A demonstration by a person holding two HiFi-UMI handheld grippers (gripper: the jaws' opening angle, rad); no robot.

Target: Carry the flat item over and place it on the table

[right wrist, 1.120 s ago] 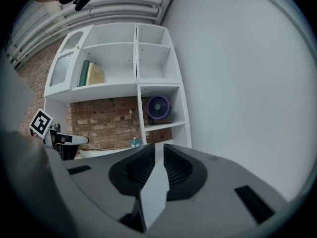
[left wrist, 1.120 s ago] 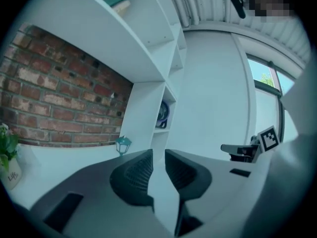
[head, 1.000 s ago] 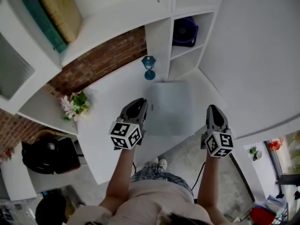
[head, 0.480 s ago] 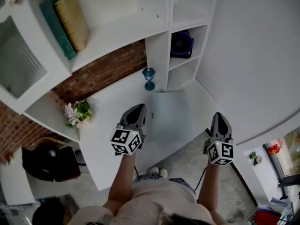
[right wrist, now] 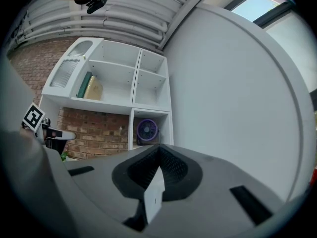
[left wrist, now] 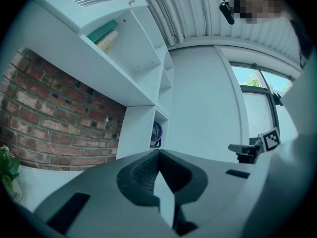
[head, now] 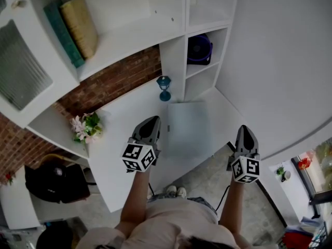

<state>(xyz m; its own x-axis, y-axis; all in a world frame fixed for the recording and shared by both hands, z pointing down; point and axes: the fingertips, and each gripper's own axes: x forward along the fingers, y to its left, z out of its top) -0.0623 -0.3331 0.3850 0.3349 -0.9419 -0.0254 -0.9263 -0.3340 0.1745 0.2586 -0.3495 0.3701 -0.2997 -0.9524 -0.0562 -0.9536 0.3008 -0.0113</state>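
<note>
Here the left gripper [head: 154, 120] hangs over the white table [head: 116, 160] with its jaws closed tip to tip. In the left gripper view its ribbed pads [left wrist: 142, 174] meet at the front and grip nothing. Only a narrow pale sliver shows in the slit behind them, and I cannot tell what it is. In the head view its tips sit just beside the left edge of the flat sheet [head: 189, 128] without touching it. That pale grey sheet lies flat on the table, near the front edge, below the small blue lantern [head: 164, 87] and the cubby with the purple fan [head: 200, 47]. Further right, the right gripper [head: 245, 129] is likewise fully closed. In the right gripper view its pads [right wrist: 174, 168] are pressed together on nothing, with the same sort of pale sliver behind the tips. It stands clear of the sheet's right edge, out past the table's right corner. Compared with a second ago, the sheet rests in the same spot under the lantern, and the left gripper has barely shifted beside it. The right gripper has drawn off to the right and back toward the person, widening its gap to the sheet. Over the last half second it has moved only slightly further.
</note>
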